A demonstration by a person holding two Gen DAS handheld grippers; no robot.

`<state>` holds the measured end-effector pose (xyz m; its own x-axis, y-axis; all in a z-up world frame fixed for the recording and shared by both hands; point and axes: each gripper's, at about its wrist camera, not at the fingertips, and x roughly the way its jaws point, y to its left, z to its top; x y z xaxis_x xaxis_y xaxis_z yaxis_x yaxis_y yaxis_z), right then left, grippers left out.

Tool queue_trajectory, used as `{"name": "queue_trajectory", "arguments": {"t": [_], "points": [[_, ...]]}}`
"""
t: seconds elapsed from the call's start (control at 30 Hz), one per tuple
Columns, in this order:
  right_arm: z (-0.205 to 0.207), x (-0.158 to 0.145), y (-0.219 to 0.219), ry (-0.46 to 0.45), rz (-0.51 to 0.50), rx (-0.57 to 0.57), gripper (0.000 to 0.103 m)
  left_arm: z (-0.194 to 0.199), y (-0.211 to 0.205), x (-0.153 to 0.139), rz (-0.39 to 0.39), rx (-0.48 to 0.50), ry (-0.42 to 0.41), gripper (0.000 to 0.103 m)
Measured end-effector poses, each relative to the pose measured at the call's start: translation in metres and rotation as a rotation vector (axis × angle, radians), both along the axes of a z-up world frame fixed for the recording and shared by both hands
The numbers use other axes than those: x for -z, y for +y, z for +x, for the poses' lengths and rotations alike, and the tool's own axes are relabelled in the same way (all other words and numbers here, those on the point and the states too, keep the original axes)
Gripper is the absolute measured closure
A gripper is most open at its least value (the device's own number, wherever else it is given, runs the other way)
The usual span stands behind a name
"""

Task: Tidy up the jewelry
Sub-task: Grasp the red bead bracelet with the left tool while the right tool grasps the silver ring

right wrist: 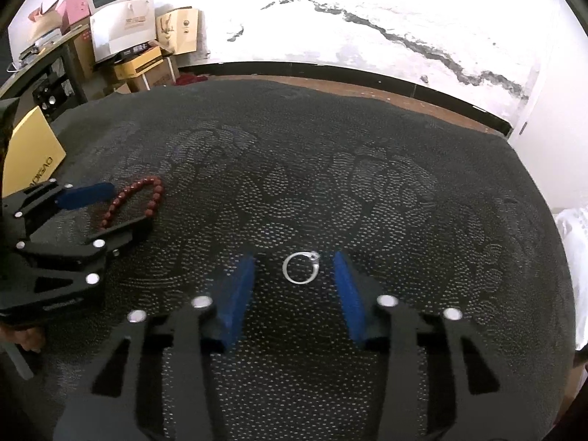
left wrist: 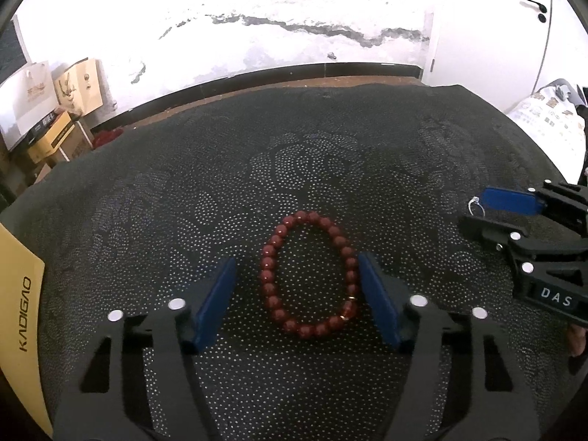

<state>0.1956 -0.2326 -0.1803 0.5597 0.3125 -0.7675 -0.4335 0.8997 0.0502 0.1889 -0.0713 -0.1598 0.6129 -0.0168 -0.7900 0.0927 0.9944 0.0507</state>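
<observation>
Straddling one red bead bracelet (left wrist: 308,275), left claw (left wrist: 297,283) spread wide, right claw (right wrist: 294,275) parted around one silver ring (right wrist: 300,267)

Left gripper (left wrist: 297,286): spread wide, blue pads (left wrist: 217,301) parallel, held low and pointed forward. Right gripper (right wrist: 294,275): likewise spread wide, blue pads (right wrist: 347,294) apart, held low, positioned well to the right of the left one.
</observation>
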Motion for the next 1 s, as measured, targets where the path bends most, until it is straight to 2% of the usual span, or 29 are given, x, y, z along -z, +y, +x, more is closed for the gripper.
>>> {"name": "queue_trajectory", "arguments": {"t": [0.13,0.2,0.23,0.43,0.47,0.5,0.57,1.0], "points": [[0.001,0.0,0.001,0.004,0.007,-0.002,0.064,-0.001,0.0,-0.001,0.004,0.0,-0.002,0.04],[0.001,-0.001,0.003,0.001,0.006,-0.003,0.073,-0.002,-0.003,-0.002,0.005,0.009,-0.007,0.051],[0.001,-0.001,0.003,0.001,0.006,-0.001,0.077,-0.002,-0.004,-0.002,0.011,0.01,-0.009,0.053],[-0.001,0.0,0.006,-0.003,0.008,0.0,0.081,-0.004,-0.01,-0.003,0.016,0.028,-0.012,0.065],[-0.001,0.0,0.006,-0.004,0.004,-0.001,0.084,-0.005,-0.01,-0.003,0.016,0.03,-0.013,0.068],[-0.001,0.0,0.006,-0.006,0.003,0.001,0.084,-0.005,-0.01,-0.004,0.012,0.032,-0.013,0.077],[-0.001,0.0,0.006,-0.006,0.005,0.005,0.084,-0.007,-0.011,-0.004,0.019,0.03,-0.012,0.087],[-0.003,-0.01,0.008,-0.012,0.021,0.02,0.084,-0.009,-0.012,-0.011,0.002,0.012,0.002,0.088]]}}
